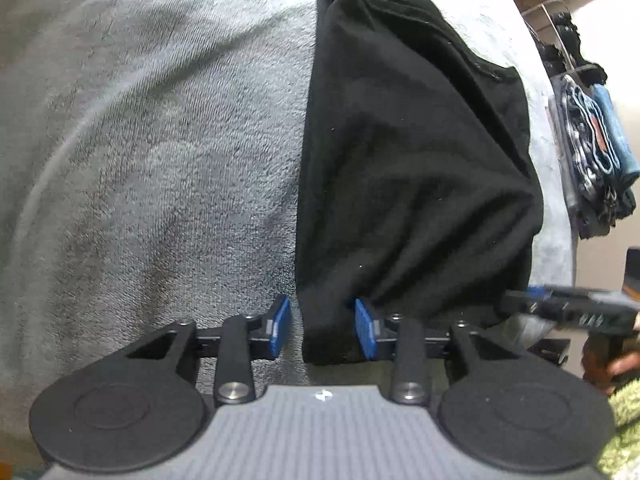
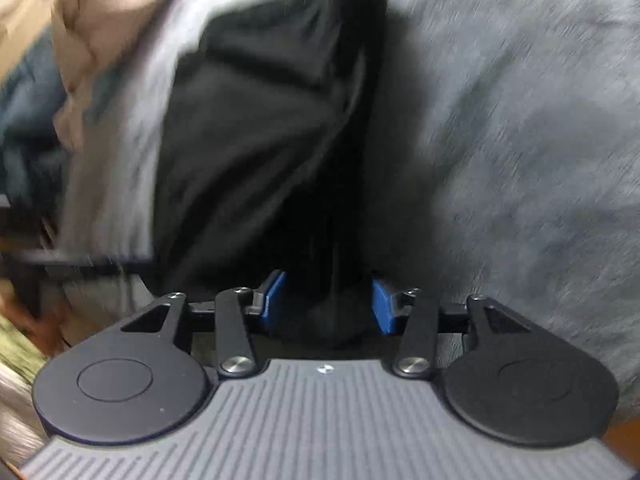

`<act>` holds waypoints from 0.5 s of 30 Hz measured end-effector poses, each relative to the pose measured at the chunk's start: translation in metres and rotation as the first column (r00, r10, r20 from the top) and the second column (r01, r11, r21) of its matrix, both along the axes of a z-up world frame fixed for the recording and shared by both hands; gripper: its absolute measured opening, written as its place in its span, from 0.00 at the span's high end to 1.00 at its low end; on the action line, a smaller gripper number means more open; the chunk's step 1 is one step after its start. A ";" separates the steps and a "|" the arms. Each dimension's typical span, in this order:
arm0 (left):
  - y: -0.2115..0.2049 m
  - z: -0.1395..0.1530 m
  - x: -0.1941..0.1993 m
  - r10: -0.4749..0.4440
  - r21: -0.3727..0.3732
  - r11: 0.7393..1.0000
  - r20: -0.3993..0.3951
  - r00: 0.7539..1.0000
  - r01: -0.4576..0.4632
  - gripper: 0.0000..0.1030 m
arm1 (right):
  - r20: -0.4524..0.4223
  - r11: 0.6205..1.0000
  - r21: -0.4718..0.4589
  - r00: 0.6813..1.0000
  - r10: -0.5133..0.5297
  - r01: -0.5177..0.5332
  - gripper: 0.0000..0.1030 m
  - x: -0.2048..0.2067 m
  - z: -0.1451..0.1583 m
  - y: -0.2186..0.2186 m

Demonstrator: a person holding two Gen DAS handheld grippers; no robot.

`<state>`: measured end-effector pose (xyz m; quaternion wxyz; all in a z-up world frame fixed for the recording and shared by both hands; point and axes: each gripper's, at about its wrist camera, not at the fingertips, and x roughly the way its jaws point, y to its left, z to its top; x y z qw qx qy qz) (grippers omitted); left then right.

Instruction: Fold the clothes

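Observation:
A black garment (image 1: 416, 160), folded into a long strip, lies on a grey fleece blanket (image 1: 140, 140). Its near left corner sits between the blue pads of my left gripper (image 1: 323, 328). The right pad (image 1: 366, 330) touches the cloth, while the left pad (image 1: 280, 328) stands clear of it, so the jaws are open. The right wrist view is blurred. There the same black garment (image 2: 260, 140) runs down between the pads of my right gripper (image 2: 328, 300), whose jaws stand wide and open. The right gripper also shows as a blur (image 1: 568, 308) at the garment's near right edge.
A stack of folded clothes (image 1: 596, 152) sits past the blanket's right edge. A crumpled beige cloth (image 2: 100, 40) and a dark blue one (image 2: 28, 100) lie to the left of the garment. A green rug (image 1: 624, 420) shows below the blanket's near right edge.

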<state>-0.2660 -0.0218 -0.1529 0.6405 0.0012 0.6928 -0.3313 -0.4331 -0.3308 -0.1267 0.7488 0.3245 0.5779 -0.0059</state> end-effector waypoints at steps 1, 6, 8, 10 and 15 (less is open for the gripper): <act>0.001 -0.002 0.000 0.009 -0.006 1.000 -0.008 1.000 -0.009 0.89 | -0.010 1.000 -0.014 1.000 0.016 -0.016 0.59 0.000 -0.003 0.005; 0.011 0.017 -0.002 0.015 -0.035 0.999 0.011 1.000 -0.014 0.95 | 0.002 0.998 -0.012 0.998 0.064 -0.064 0.92 0.004 0.006 0.016; 0.015 0.018 0.000 -0.015 -0.027 1.000 0.024 1.000 0.016 0.95 | 0.013 0.997 -0.016 0.997 0.078 -0.078 0.92 0.000 0.015 0.016; 0.009 0.007 -0.002 -0.054 0.015 0.998 0.039 0.998 0.053 0.96 | -0.002 0.997 -0.012 0.997 0.072 -0.072 0.92 -0.006 0.015 0.014; 0.009 -0.006 0.000 -0.071 0.040 0.997 0.036 0.997 0.069 0.88 | -0.056 0.998 -0.016 0.997 0.056 -0.057 0.91 -0.005 -0.013 0.013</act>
